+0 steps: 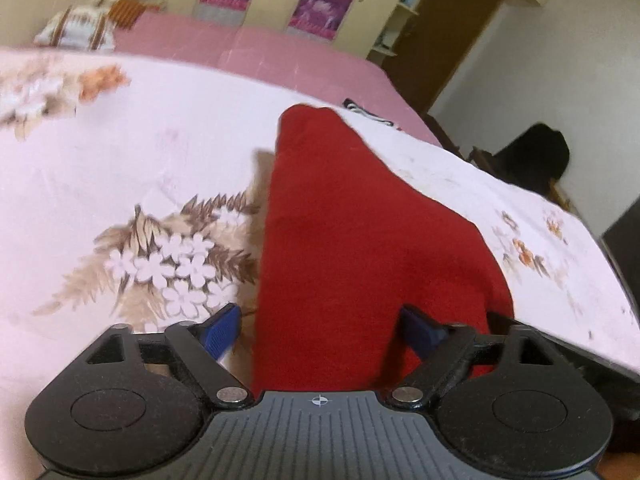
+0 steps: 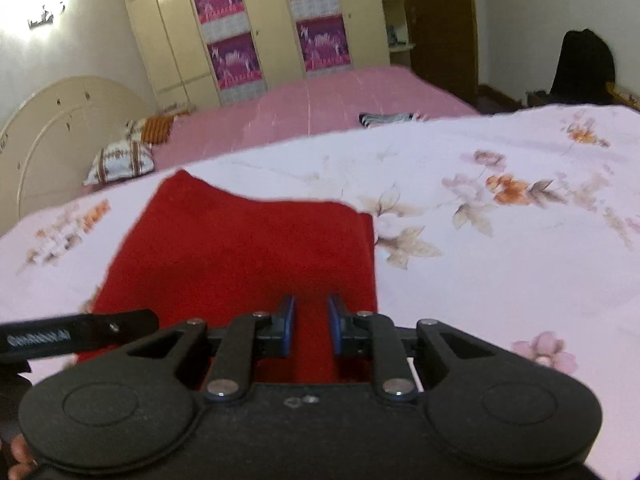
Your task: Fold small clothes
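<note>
So the red cloth (image 2: 240, 256) is lying mostly flat on the flowered sheet (image 2: 500, 264) over the bed, right in front of both grippers. The left gripper (image 1: 320, 322) has its jaws spread wide with the near end of the cloth running between them, not pinched. The right gripper (image 2: 311, 324) has its jaws narrowed but a gap of red shows between the pads, so I'd call it open too, hovering low over the near edge.

My read: this is the grab-the-near-edge step before a fold. To do it well, I'd get both grippers onto that edge near its two corners, pinch only the cloth and not the sheet under it, then carry it toward 12 o'clock evenly so the edges line up. The far edge already looks uneven, higher at 11 o'clock in the right view, so it might need squaring first.

Room stuff: pink bedspread (image 2: 340, 100) beyond the sheet, patterned pillow (image 2: 120, 162) at 10 o'clock, a striped dark garment (image 2: 384, 119) at 1 o'clock, and a cream wardrobe (image 2: 256, 28) with purple panels at 12.
</note>
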The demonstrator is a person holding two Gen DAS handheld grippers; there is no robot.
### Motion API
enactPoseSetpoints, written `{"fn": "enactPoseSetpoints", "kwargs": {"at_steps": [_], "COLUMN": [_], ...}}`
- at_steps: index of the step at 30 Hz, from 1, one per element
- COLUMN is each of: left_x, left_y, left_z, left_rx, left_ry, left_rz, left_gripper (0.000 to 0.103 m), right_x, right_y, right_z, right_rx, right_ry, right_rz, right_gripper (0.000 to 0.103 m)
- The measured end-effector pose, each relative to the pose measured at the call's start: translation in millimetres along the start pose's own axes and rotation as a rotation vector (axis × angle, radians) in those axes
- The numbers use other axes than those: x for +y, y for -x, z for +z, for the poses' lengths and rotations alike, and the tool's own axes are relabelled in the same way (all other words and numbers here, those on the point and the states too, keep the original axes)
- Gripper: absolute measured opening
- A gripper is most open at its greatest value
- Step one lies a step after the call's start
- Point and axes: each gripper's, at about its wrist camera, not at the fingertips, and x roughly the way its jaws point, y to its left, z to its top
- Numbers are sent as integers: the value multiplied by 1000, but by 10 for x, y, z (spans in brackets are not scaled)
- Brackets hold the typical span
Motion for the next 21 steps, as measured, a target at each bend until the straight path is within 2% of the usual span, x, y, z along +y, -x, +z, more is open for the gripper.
{"fn": "enactPoseSetpoints", "kwargs": {"at_steps": [1,4,7,9,11,17,21], "left_x": [29,2,-42,-57,-69,10,-56], "left_y": [-33,-18,85,90,-3,-321,-462], "left_z": [-2,24,120,220,307,406,431], "left_rx": [2,-3,-67,-95,-82,-30,-27], "left_ry": [13,3,-5,-4,-23,1,-34], "left_rz": [-1,-4,2,-4,14,39,47], "left_gripper": [100,100,100,100,100,100,100], "right_x": [-22,-41,-51,-54,-25,31,-3], "right_y": [-82,-138,-71,23,15,-299,-538], "right_z": [-17,-22,56,117,192,362,352], "right_rx": [12,-3,7,-32,-57,-51,-14], "right_ry": [-2,0,-3,-33,-41,-30,-2], "right_rz": [-2,8,31,64,73,43,-8], "right_gripper": [15,14,15,18,18,17,17]}}
